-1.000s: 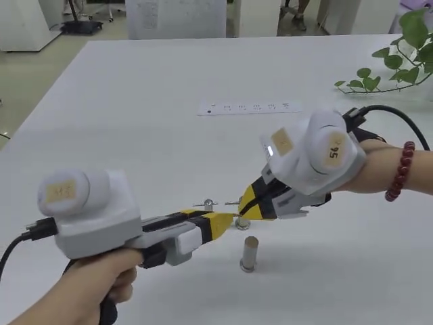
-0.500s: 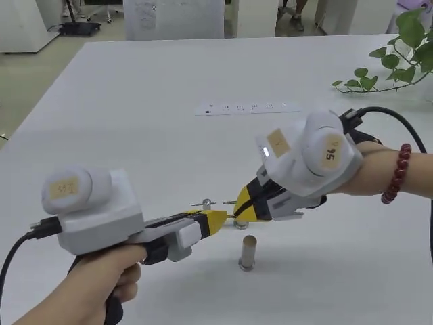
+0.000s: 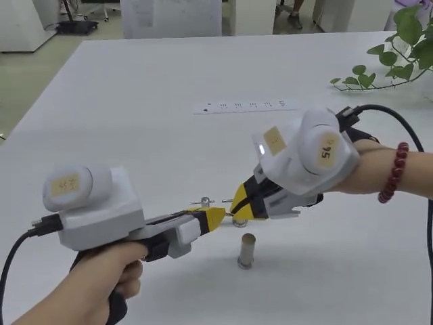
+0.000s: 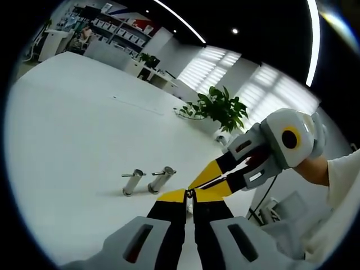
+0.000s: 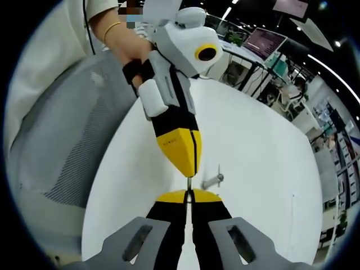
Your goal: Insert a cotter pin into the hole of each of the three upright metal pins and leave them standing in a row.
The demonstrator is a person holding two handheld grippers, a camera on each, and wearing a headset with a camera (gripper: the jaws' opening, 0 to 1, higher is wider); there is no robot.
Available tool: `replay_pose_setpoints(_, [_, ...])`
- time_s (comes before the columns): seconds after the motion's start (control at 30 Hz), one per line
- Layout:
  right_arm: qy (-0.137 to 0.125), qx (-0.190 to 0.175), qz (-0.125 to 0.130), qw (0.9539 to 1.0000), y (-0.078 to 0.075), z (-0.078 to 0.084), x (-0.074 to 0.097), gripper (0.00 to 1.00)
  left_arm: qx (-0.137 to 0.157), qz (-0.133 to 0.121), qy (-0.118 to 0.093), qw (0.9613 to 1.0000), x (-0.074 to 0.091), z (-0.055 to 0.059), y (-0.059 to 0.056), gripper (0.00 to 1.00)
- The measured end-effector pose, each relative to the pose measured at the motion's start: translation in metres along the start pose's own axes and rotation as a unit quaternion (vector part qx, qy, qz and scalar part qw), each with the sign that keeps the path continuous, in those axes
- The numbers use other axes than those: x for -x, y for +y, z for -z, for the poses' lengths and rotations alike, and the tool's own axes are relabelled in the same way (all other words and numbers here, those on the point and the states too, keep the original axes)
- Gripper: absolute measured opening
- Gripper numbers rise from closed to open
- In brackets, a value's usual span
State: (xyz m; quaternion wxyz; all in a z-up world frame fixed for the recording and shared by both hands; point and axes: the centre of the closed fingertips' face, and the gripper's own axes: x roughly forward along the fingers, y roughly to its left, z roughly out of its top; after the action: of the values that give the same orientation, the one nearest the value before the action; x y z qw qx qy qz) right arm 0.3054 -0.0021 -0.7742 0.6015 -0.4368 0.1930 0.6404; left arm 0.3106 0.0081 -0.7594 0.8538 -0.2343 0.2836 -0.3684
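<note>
My two grippers meet tip to tip over the white table [image 3: 135,135]. The left gripper [image 3: 218,215] comes in from the lower left and the right gripper [image 3: 235,205] from the right. A thin cotter pin [image 5: 189,184] runs between the shut tips of the right gripper [image 5: 190,195] and the left gripper [image 5: 188,171]. One upright metal pin [image 3: 206,202] behind the tips carries a cotter pin crosswise. A second metal pin [image 3: 240,221] stands partly hidden right below the tips. The nearest metal pin [image 3: 246,250] stands bare. Two pins [image 4: 132,181] [image 4: 161,179] stand left of my left gripper [image 4: 190,194].
A white power strip [image 3: 243,105] lies flat further back on the table. A leafy plant [image 3: 399,47] reaches in at the far right. A black cable [image 3: 399,122] trails from the right gripper. Chairs and desks stand beyond the table's far edge.
The headset view has shifted slightly. Both grippers stay shut and tip to tip over the pins, with the left one a little further left.
</note>
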Motion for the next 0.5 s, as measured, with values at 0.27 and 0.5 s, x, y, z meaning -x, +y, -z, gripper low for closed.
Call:
replay_pose_setpoints(0.27, [-0.004,-0.009,0.002,1.0,-0.0004,-0.0001,0.0004,0.03,-0.029,0.005,0.0,0.9996,-0.0007,-0.0002,-0.0011,0.01])
replay_pose_setpoints(0.5, [-0.009,-0.01,0.008,0.9999,-0.0018,-0.0015,0.0016,0.04,-0.072,0.01,-0.005,0.9973,0.0006,-0.0016,-0.0065,0.0])
